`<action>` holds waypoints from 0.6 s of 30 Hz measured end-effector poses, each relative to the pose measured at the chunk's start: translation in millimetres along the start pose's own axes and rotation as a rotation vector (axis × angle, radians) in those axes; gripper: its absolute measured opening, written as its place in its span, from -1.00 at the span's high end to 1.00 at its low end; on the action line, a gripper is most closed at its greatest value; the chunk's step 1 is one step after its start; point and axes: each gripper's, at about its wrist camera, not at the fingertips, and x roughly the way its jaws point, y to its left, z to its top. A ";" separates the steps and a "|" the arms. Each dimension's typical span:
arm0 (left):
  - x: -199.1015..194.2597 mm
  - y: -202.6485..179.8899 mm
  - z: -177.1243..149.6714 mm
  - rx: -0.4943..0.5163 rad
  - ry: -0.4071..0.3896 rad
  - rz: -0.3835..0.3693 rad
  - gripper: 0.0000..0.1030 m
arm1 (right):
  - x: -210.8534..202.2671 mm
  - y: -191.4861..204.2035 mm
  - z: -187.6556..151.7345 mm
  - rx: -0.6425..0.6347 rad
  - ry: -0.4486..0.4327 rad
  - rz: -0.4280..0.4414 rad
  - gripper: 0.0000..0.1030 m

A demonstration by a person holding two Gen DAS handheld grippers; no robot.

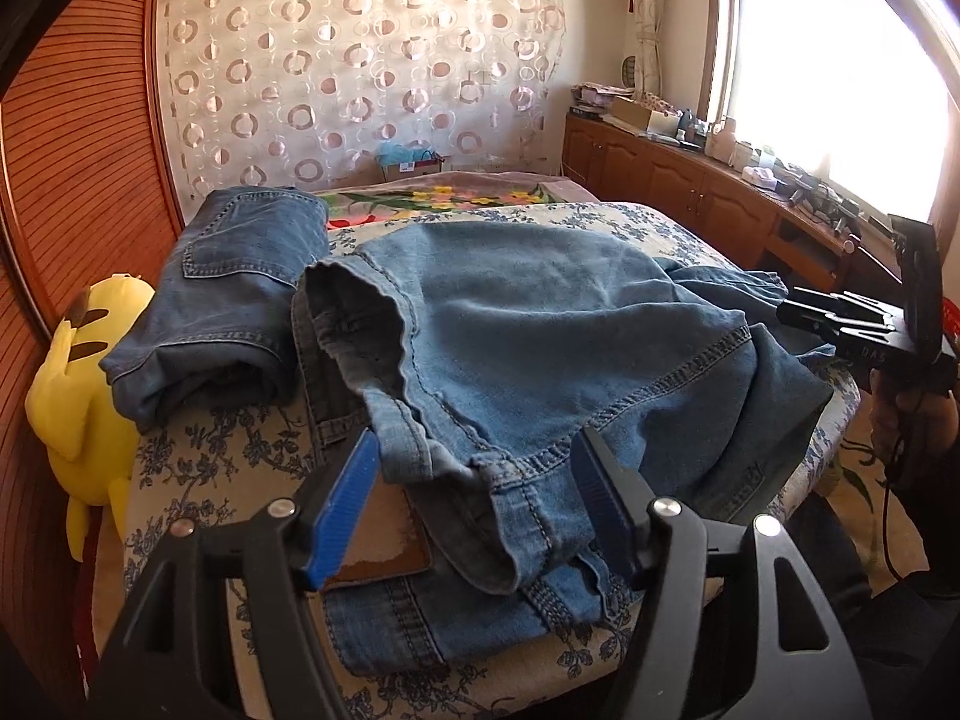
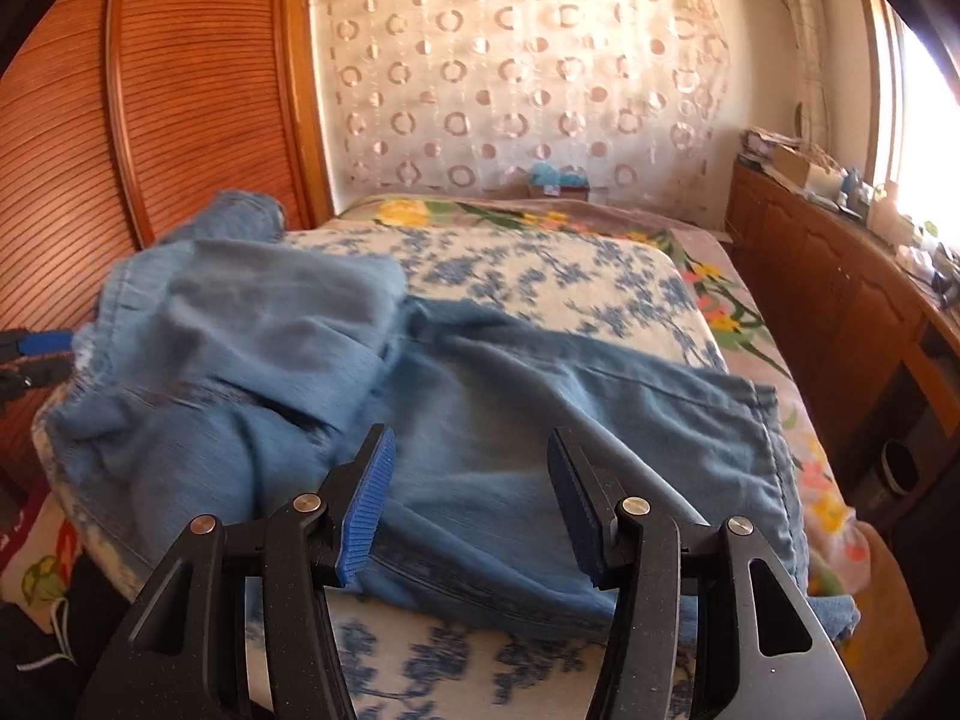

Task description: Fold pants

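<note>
The light blue jeans [image 1: 540, 324] lie bunched on a floral-print cushion [image 1: 198, 462] that sits on the bed. In the left wrist view the left gripper [image 1: 474, 504] hangs over the waistband end, its blue-padded fingers [image 1: 345, 510] spread apart. A folded hem and seam of the denim sit in the gap between them, from 12 o'clock down toward the centre, but neither pad presses on the cloth. A brown leather waistband patch [image 1: 384, 540] shows just beside the left-hand pad, at about 8 o'clock of the gap. At 10 o'clock lies a second, darker pair of jeans [image 1: 240, 288], already folded, with a yellow plush toy [image 1: 84, 396] beside it at 9 o'clock. At 3 o'clock the other tool is seen from the side, held by a hand [image 1: 912, 420].

In the right wrist view the right gripper [image 2: 474, 498] hovers above a flat trouser leg [image 2: 600, 420]. Its fingers [image 2: 369, 504] stand apart with nothing clamped; the denim lies beneath and beyond them, running from 9 o'clock, where it heaps up, to 3 o'clock, where the leg's edge ends. The picture is slightly blurred at left.
</note>
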 end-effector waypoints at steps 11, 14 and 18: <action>-9.3 -13.5 -16.7 0.023 0.003 -0.035 -0.28 | 6.3 49.0 15.9 -0.054 0.023 0.136 -0.04; -1.3 -16.2 -22.5 0.026 0.030 -0.039 -0.28 | 8.2 55.2 13.3 -0.065 0.033 0.152 -0.04; 8.9 -17.9 -28.5 0.017 0.052 -0.043 -0.21 | 15.4 62.1 11.0 -0.074 0.075 0.177 0.07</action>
